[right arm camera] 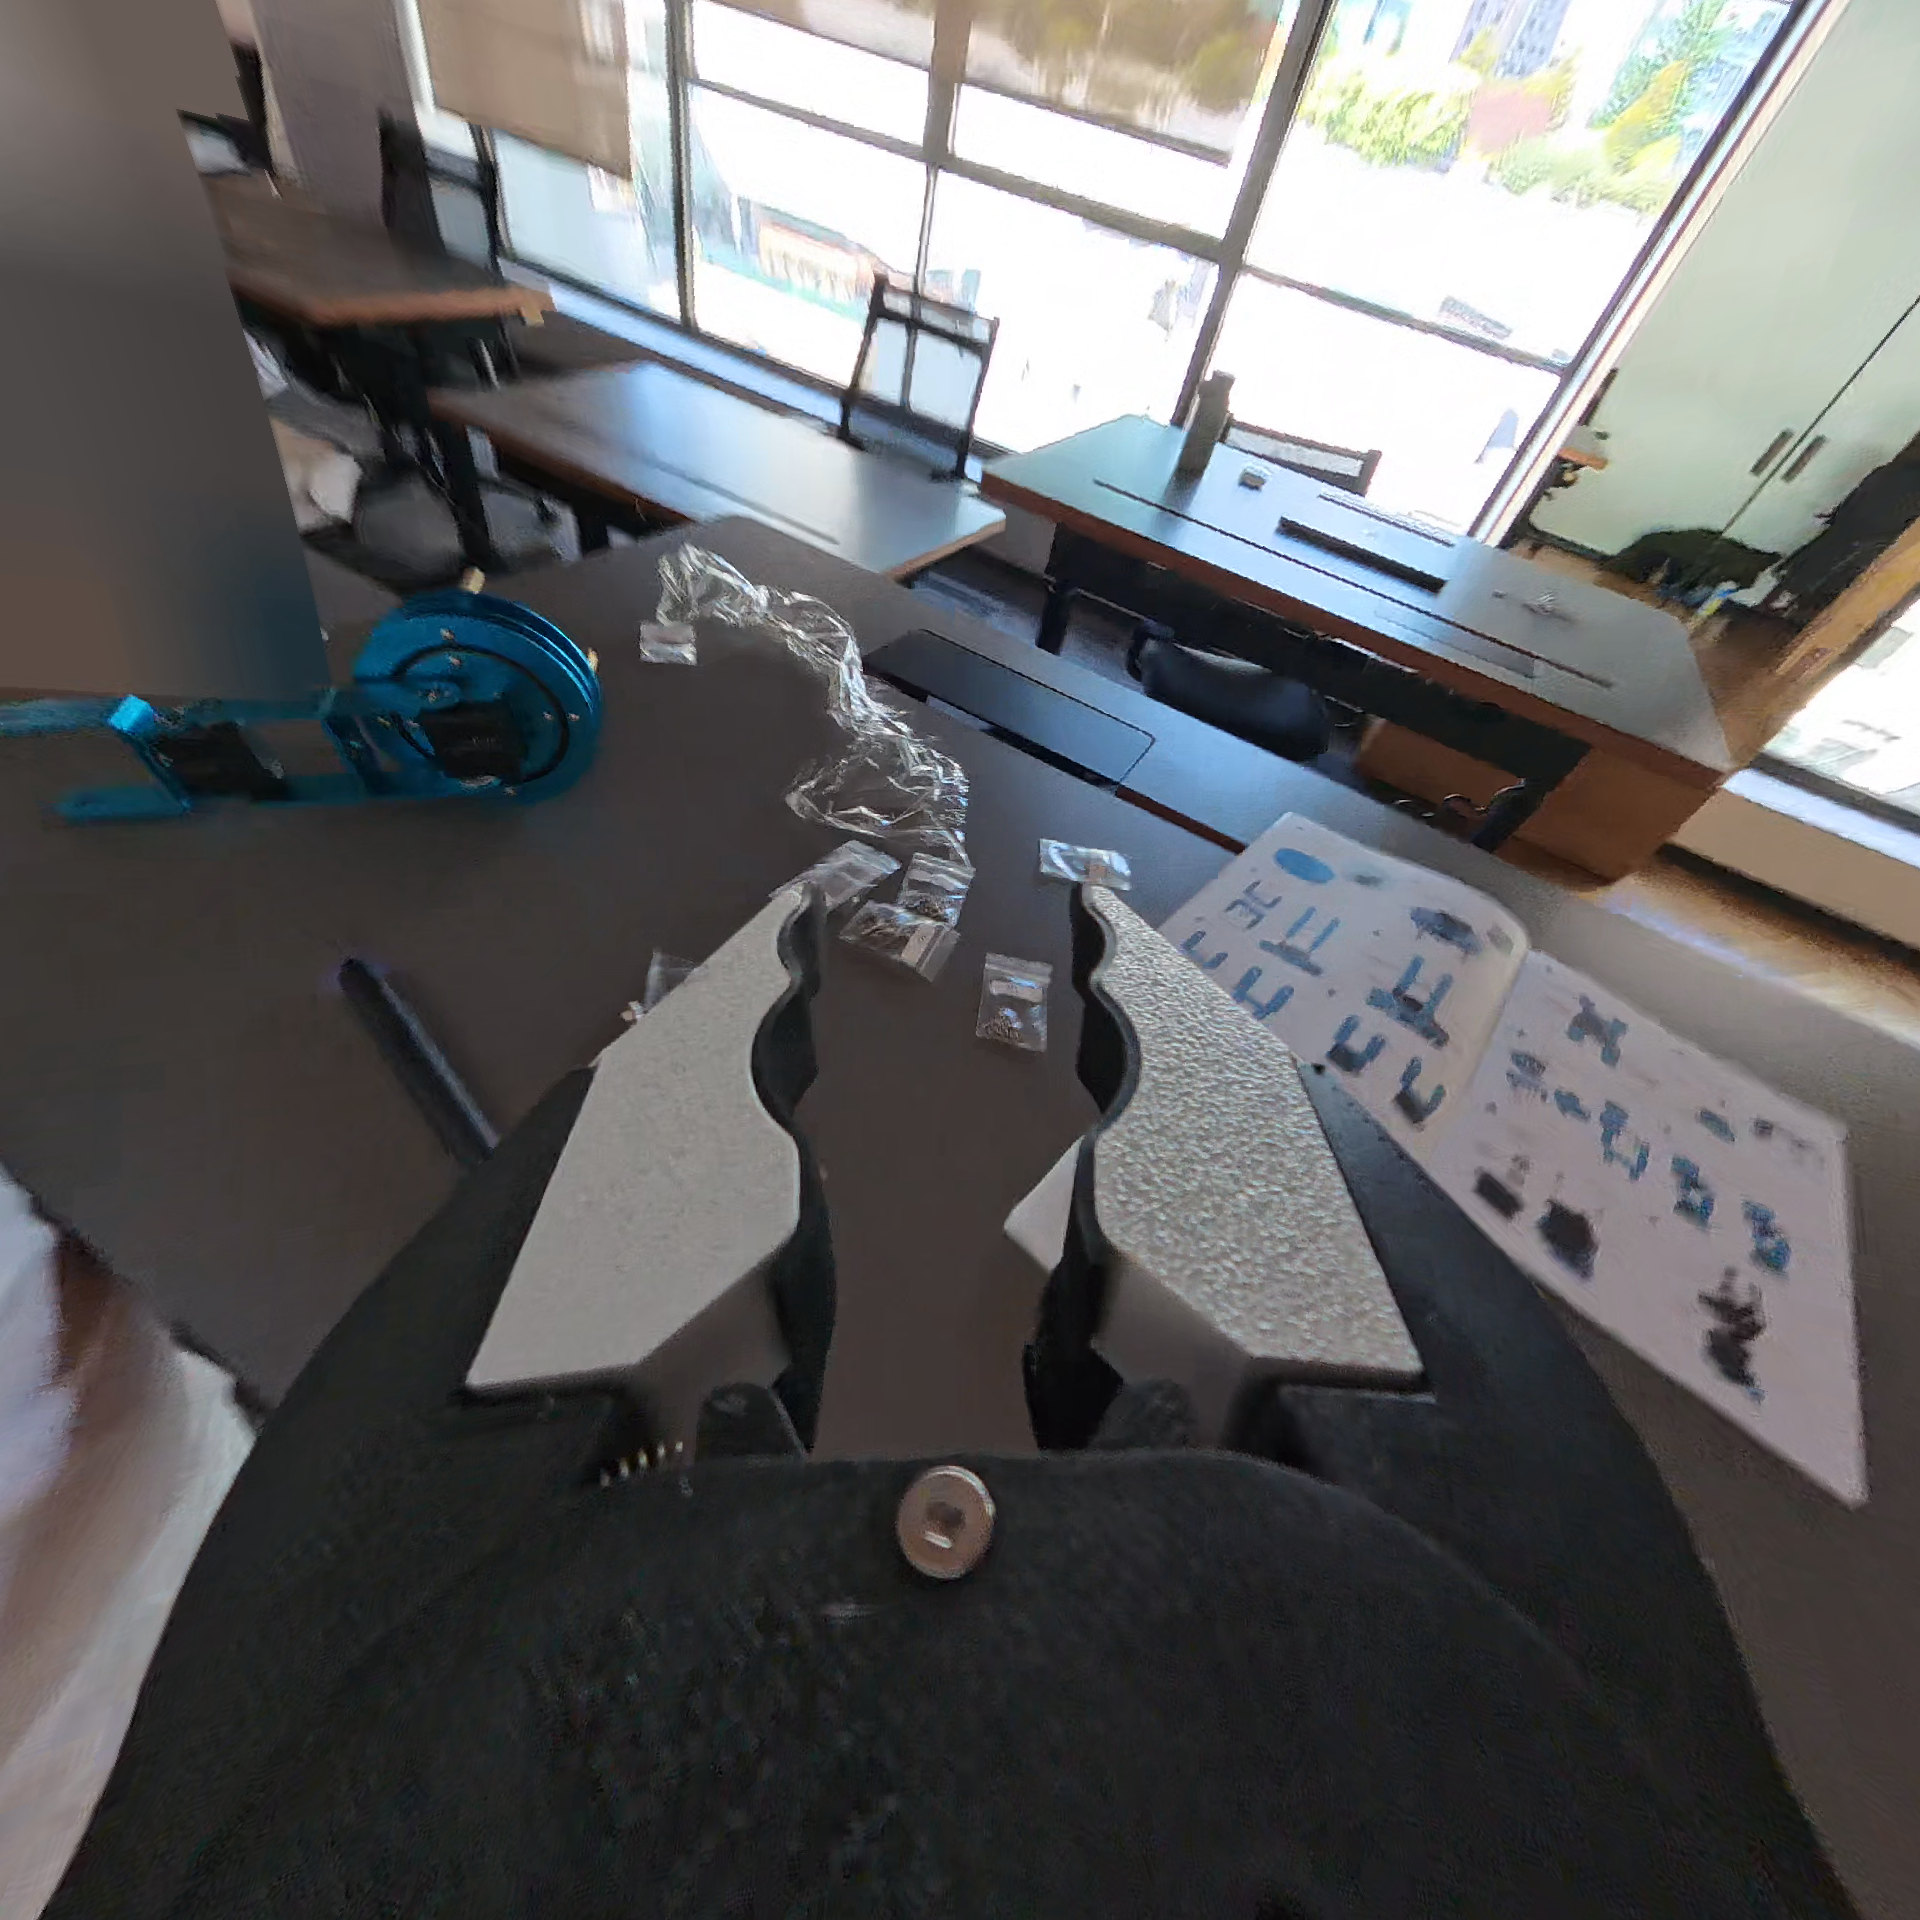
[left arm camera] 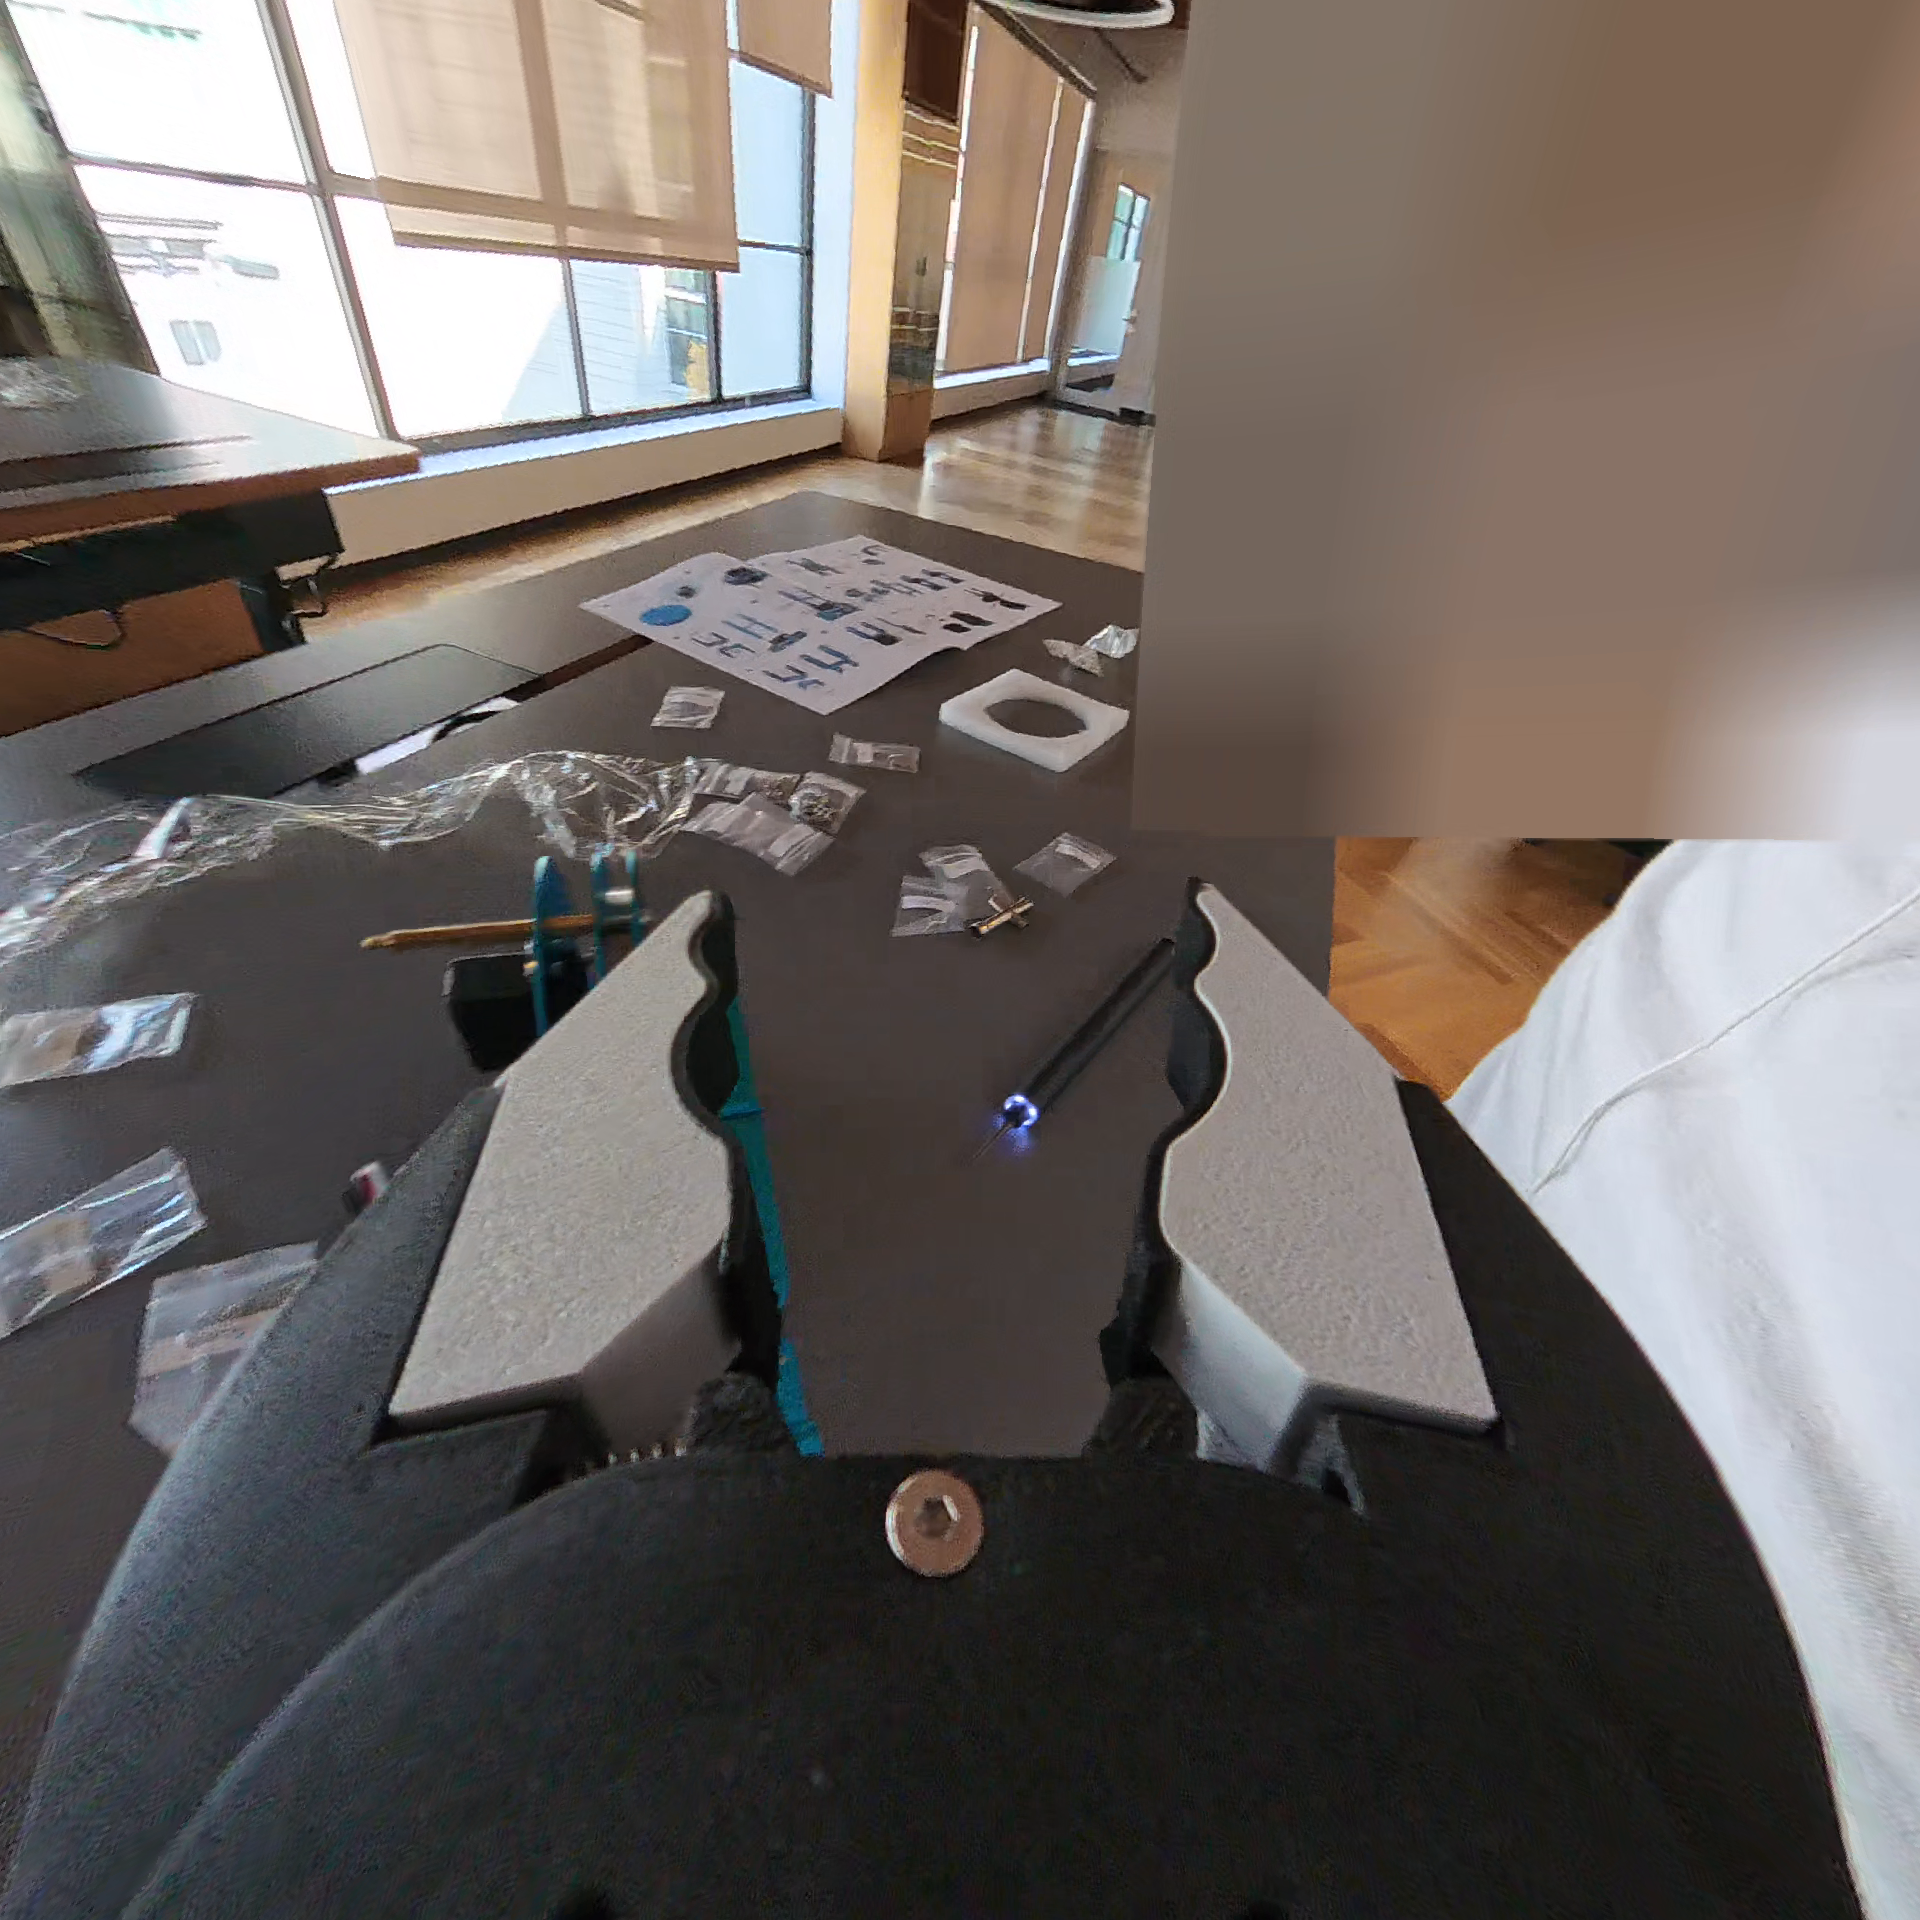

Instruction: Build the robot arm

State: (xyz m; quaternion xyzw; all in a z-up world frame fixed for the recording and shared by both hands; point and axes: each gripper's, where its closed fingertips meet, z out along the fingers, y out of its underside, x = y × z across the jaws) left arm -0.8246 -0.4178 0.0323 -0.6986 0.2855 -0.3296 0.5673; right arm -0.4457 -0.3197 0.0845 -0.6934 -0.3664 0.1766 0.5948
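My left gripper [left arm camera: 956, 914] is open and empty above a dark table [left arm camera: 883, 1299]. A black pen-shaped electric screwdriver [left arm camera: 1091, 1039] with a lit blue-white tip lies between its fingers, near the right one. A blue metal assembly [left arm camera: 582, 935] with a brass rod stands beside and partly behind the left finger. My right gripper [right arm camera: 940, 909] is open and empty above the same table [right arm camera: 312, 987]. Small clear bags of screws [right arm camera: 1013, 1003] lie just beyond its fingertips. The blue metal assembly [right arm camera: 416, 717], with a round disc, lies far to its left. The screwdriver [right arm camera: 416, 1049] lies left of its left finger.
An open instruction sheet [left arm camera: 821, 618] [right arm camera: 1507, 1112], a white foam square with a round hole [left arm camera: 1034, 717], crumpled clear plastic wrap [left arm camera: 436, 805] [right arm camera: 862, 717] and several small part bags lie on the table. A small metal cross wrench [left arm camera: 1000, 920] lies there. A person's white sleeve [left arm camera: 1714, 1247] is right. Across from one pair of fingers to the other is roughly 40 cm.
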